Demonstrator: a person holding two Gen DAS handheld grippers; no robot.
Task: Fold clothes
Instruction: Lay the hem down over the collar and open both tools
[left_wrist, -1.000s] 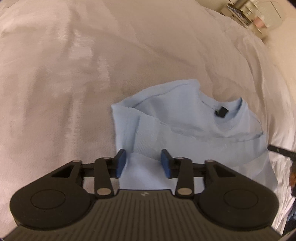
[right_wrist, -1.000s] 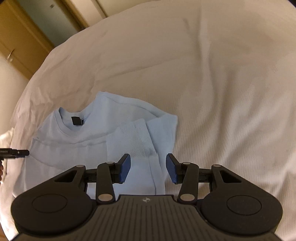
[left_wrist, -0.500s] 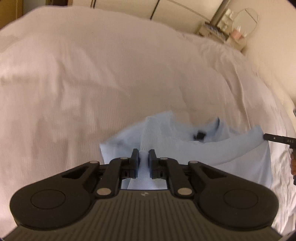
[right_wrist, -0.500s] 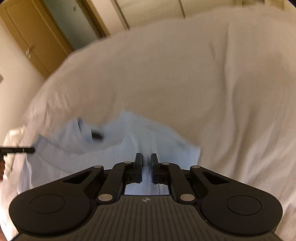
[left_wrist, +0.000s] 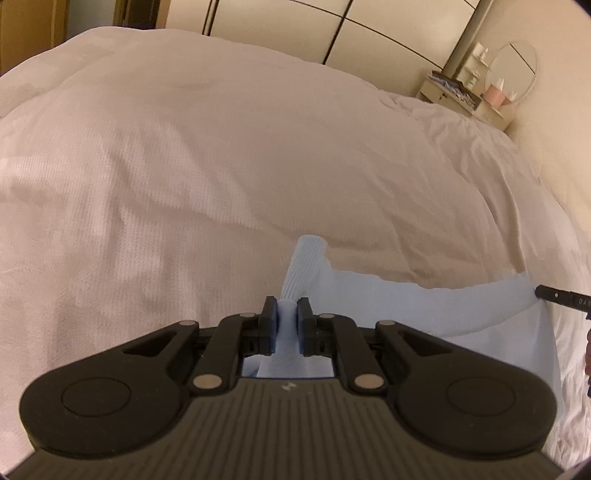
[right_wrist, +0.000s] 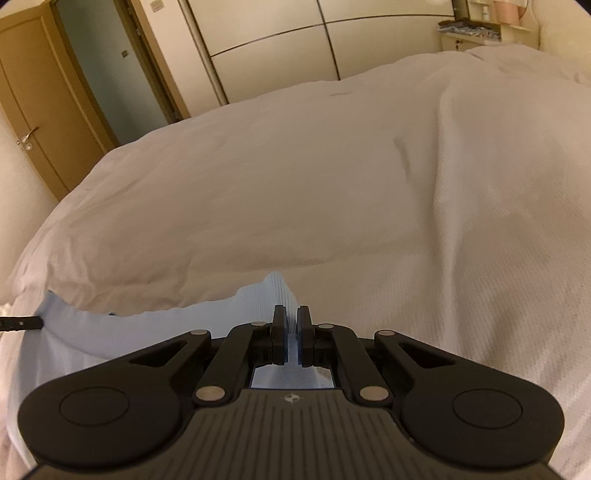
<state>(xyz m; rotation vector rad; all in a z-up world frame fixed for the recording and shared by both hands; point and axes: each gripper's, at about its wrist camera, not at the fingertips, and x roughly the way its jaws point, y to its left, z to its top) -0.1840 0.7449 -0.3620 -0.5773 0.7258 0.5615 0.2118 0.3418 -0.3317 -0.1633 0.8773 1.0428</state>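
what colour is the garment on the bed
Light blue garment, clearest in the left wrist view.

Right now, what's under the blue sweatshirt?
The white duvet shows all around the blue sweatshirt; the lifted fabric, held by left gripper and right gripper, covers whatever lies beneath.

A pale blue ribbed sweater (left_wrist: 436, 306) lies on a white waffle-textured duvet (left_wrist: 221, 177).

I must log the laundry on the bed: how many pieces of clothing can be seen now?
1. A light blue sweater lies at the near edge of the white bed, pinched by the left gripper and the right gripper. Others may be out of view.
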